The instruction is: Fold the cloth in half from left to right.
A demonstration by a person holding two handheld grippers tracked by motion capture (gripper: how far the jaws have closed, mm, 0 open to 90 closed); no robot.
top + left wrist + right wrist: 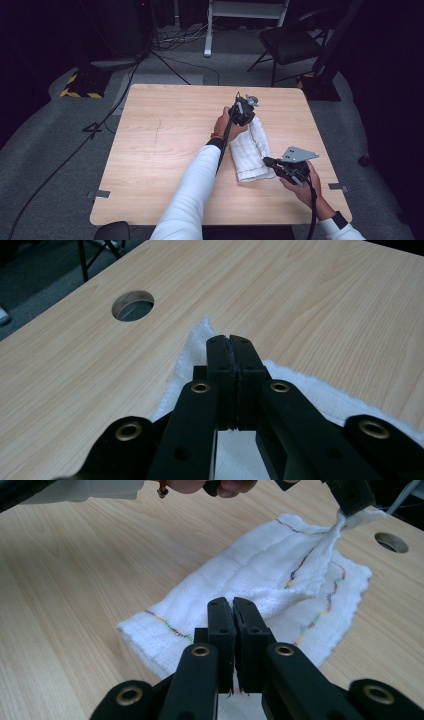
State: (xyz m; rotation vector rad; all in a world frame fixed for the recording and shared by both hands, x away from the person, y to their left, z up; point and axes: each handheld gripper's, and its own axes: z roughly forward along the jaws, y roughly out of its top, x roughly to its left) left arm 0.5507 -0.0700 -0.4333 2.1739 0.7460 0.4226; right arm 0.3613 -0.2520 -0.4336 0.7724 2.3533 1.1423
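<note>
Two grippers: both work one white cloth on a pale wooden table.
High view, table: the wooden table [165,150] lies bare across its left half and along the near edge, with wide room there.
High view, cloth: the white cloth [251,150] lies right of centre, running from mid-table toward the near right, apart from the right edge.
High view, left gripper: the left gripper [243,111] sits at the cloth's far end, the white-sleeved arm reaching across.
High view, right gripper: the right gripper [272,163] meets the cloth's near right corner, its grey plate [298,154] on top.
Left gripper view, tongs: the left gripper [231,347] has its jaws pressed together on a pinch of the cloth [192,352], which spreads beneath and to the right.
Left gripper view, edges: a round hole [132,305] in the table [325,300] lies beyond, near the far edge.
Right gripper view, tongs: the right gripper [233,607] has its jaws closed on the near hem of the cloth [250,575].
Right gripper view, cloth: coloured stitching [317,612] lines the hems; the far corner is lifted off the table by the left gripper [352,497].
Right gripper view, edges: bare table [60,590] opens to the left.
</note>
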